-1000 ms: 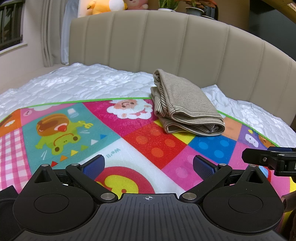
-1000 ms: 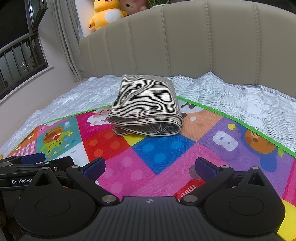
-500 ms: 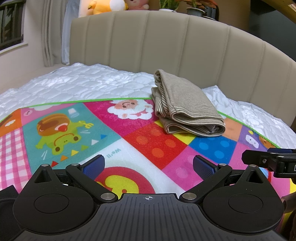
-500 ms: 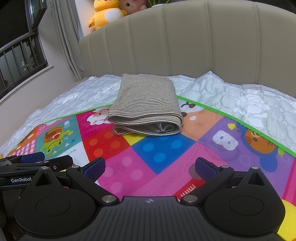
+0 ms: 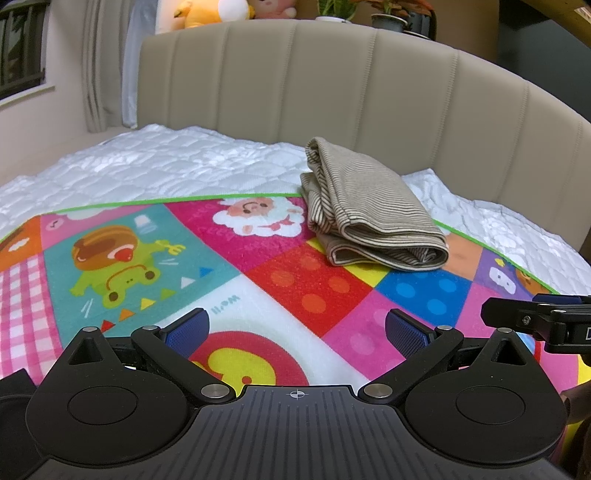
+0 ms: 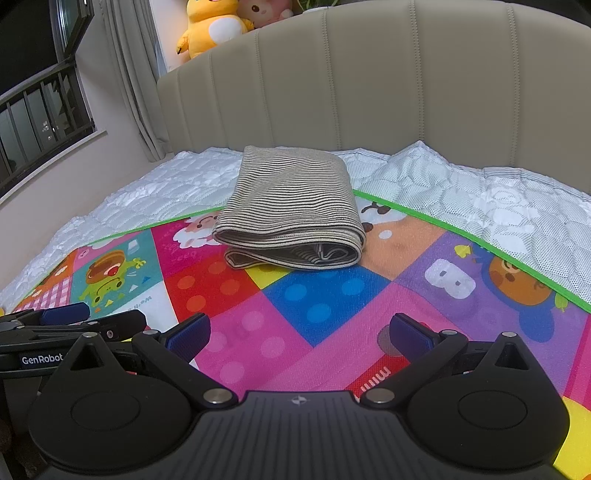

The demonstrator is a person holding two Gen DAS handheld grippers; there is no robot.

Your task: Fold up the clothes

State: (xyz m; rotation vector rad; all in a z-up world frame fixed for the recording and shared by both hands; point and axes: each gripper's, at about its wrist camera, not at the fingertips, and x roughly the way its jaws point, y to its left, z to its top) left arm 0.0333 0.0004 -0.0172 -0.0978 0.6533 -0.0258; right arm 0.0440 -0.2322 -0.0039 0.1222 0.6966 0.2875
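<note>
Bedroom light falls on a bed (image 5: 166, 166) with a white quilted cover and a beige padded headboard (image 5: 332, 92), and a bright cartoon play mat (image 5: 314, 288) is spread across the near part of it. Low over the mat's near edge, the left gripper (image 5: 295, 328) has its fingers spread wide with nothing between the blue pads (image 5: 186, 326). Just beside it, the right gripper (image 6: 300, 330) hangs at much the same height, also spread and empty. Each one shows at the edge of the other's view. Well ahead of both, a striped grey-brown garment (image 6: 291, 206) lies folded into a thick bundle at the mat's far edge, its back part resting on the white cover. Plush toys (image 6: 214, 26) sit on the ledge behind the headboard, beside a curtain (image 6: 129, 74).
</note>
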